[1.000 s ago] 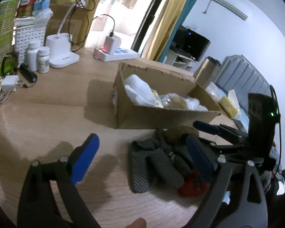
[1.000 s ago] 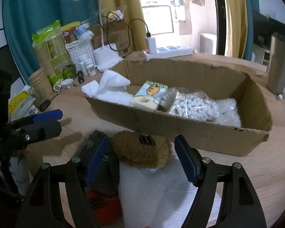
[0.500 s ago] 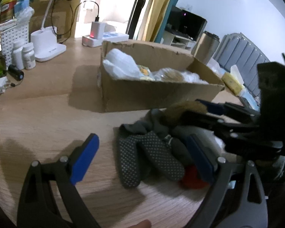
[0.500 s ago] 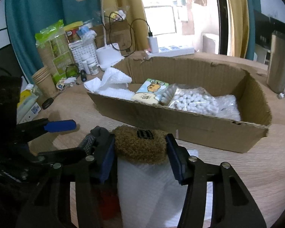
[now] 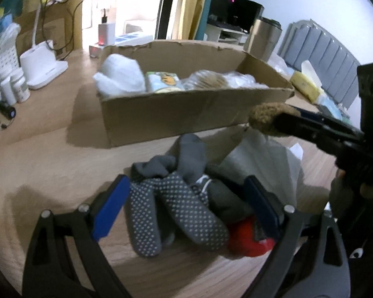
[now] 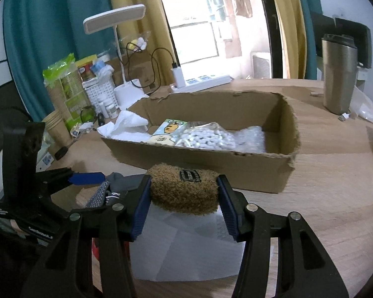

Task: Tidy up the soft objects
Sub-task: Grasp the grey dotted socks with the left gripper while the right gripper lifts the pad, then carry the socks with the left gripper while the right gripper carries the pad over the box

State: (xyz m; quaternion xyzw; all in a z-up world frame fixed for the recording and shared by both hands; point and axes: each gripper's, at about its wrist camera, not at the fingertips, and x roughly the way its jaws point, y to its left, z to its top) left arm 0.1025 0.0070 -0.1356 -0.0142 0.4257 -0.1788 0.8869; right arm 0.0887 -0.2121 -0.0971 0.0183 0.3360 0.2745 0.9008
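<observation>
My right gripper (image 6: 184,193) is shut on a brown fuzzy pouch (image 6: 184,190) with a black label, held above the table in front of the cardboard box (image 6: 211,161). The pouch also shows in the left wrist view (image 5: 266,119), clamped by the right gripper (image 5: 283,121). My left gripper (image 5: 186,208) is open, its blue pads on either side of a pile of grey dotted socks (image 5: 176,206). A red soft item (image 5: 246,238) and a white cloth (image 5: 261,159) lie by the pile. The box holds a white towel (image 6: 126,126), a tissue pack (image 6: 167,131) and a bag of cotton balls (image 6: 206,139).
A white desk lamp (image 6: 116,47), power strip (image 6: 201,82), pill bottles (image 5: 15,87), white basket and paper cups (image 6: 57,129) crowd the table's far left. A steel tumbler (image 6: 338,74) stands at the far right. A yellow item (image 5: 303,82) lies right of the box.
My right gripper has closed on the brown pouch and lifted it off the white cloth. My left gripper has moved forward, so that its open fingers straddle the grey socks.
</observation>
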